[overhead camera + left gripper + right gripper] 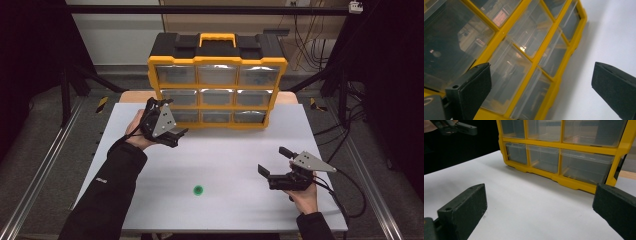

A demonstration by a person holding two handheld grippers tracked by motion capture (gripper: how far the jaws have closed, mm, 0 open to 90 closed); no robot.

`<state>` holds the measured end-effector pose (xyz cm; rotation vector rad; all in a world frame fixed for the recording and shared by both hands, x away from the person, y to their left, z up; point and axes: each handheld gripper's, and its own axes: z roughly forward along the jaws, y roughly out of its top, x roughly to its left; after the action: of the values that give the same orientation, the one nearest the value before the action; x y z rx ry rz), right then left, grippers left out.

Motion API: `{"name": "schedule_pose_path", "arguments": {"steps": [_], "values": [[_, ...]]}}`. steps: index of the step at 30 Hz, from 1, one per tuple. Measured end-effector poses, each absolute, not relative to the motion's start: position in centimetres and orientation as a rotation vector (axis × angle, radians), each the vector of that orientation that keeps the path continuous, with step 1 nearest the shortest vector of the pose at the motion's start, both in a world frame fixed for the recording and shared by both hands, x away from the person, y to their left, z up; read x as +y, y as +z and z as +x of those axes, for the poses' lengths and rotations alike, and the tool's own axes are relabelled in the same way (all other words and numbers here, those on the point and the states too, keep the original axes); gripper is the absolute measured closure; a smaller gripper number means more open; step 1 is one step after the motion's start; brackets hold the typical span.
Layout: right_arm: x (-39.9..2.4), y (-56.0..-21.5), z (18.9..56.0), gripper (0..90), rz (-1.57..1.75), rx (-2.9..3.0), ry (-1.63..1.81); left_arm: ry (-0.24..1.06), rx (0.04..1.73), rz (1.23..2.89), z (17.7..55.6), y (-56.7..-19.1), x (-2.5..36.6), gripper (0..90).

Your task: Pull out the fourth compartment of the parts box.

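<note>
The yellow drawer organizer (217, 80) is sitting upright at the far edge of the white tabletop (225, 170). The left gripper (176, 134) is hovering just beside its bottom-left drawer, fingers spread and empty. The right gripper (272, 161) is hanging well back, fingers spread too.

Open desk in front, the organizer walling off the far edge

We find the yellow drawer organizer (217, 85) standing across the middle of the desk's (230, 150) far edge, blocking passage there. Our left gripper (175, 135), jaws apart, sits just beside its lower left drawer. Our right gripper (272, 160), jaws apart, hangs near the right edge. Between them the desk lies open, bar a small green dot (198, 190) towards the near edge.
</note>
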<state>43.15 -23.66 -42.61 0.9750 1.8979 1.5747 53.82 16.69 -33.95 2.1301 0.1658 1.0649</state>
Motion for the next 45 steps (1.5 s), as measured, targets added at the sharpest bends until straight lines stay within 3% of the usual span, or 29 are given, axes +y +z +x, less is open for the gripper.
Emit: {"name": "schedule_pose_path", "arguments": {"steps": [26, 45], "values": [[-23.6, -42.6, 43.1, 0.0, 0.971, 1.899, 1.576, 1.376, -0.034, 2.232, 58.3, -34.9, 15.6, 7.8], [-23.8, -42.5, 43.1, 0.0, 0.973, 1.892, 1.582, 1.594, -0.181, 2.219, 59.6, -36.5, 15.4, 31.7]]}}
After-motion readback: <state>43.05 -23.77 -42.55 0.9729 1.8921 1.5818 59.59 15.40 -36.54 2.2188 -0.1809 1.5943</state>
